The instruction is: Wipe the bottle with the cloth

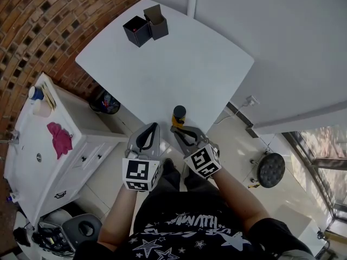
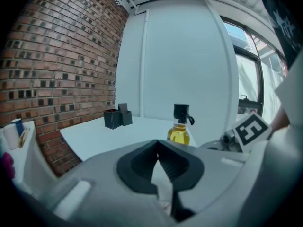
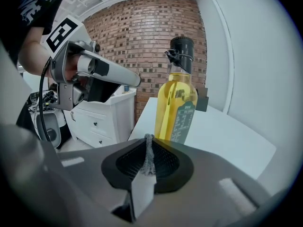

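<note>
Brick wall to the left, white table (image 1: 206,53) in the middle, and the bottle (image 1: 179,114) is standing upright at the tabletop's near corner, yellow liquid under a black pump cap. Right gripper (image 3: 148,138) sits just short of it, jaws pressed together on a fuzzy grey strip (image 3: 149,155), which pokes up between the pads. Left gripper (image 2: 157,143) hangs alongside, off the near edge, jaws closed on nothing. Two black boxes (image 1: 144,27) stand at the far corner. A pink cloth (image 1: 59,138) lies on the white cabinet (image 1: 32,156), well apart from the table.
</note>
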A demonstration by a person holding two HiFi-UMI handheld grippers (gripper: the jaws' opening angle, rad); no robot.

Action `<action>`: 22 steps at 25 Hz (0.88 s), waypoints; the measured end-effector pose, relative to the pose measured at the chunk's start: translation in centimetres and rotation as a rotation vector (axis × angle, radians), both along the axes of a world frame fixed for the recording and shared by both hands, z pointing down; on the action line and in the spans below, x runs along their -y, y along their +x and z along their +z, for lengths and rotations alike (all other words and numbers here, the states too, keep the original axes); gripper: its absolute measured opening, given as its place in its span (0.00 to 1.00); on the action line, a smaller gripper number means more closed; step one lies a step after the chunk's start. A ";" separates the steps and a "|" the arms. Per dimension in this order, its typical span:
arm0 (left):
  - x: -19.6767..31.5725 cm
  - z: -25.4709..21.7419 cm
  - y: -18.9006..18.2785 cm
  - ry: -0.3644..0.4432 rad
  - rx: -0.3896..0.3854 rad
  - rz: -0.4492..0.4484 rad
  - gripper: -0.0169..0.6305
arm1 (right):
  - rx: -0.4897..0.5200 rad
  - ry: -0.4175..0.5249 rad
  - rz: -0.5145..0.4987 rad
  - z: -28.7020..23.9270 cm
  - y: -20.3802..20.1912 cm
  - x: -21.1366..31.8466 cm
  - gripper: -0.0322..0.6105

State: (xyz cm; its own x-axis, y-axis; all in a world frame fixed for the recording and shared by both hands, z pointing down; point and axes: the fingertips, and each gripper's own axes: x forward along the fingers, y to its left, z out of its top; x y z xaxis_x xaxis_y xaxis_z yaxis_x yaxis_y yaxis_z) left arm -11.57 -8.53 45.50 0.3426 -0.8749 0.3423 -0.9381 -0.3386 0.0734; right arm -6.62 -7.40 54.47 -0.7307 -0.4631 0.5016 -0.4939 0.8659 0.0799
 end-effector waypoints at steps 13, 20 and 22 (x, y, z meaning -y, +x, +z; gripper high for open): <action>0.3 -0.1 0.7 0.011 0.009 0.019 0.03 | 0.101 -0.066 0.140 -2.3 4.5 -0.9 0.11; -0.2 0.1 1.4 0.012 0.014 0.022 0.03 | 0.484 -0.142 0.507 -9.5 6.5 3.3 0.11; -0.4 0.2 1.7 0.009 0.015 0.027 0.03 | 0.494 -0.131 0.532 -10.0 5.8 3.6 0.11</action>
State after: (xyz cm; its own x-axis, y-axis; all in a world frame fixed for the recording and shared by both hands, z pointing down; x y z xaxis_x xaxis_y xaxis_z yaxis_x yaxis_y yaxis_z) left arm -9.88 -8.14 45.67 0.3612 -0.8685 0.3394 -0.9294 -0.3647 0.0558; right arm -0.81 -11.05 44.49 -0.5793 -0.7765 0.2480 -0.8012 0.4866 -0.3482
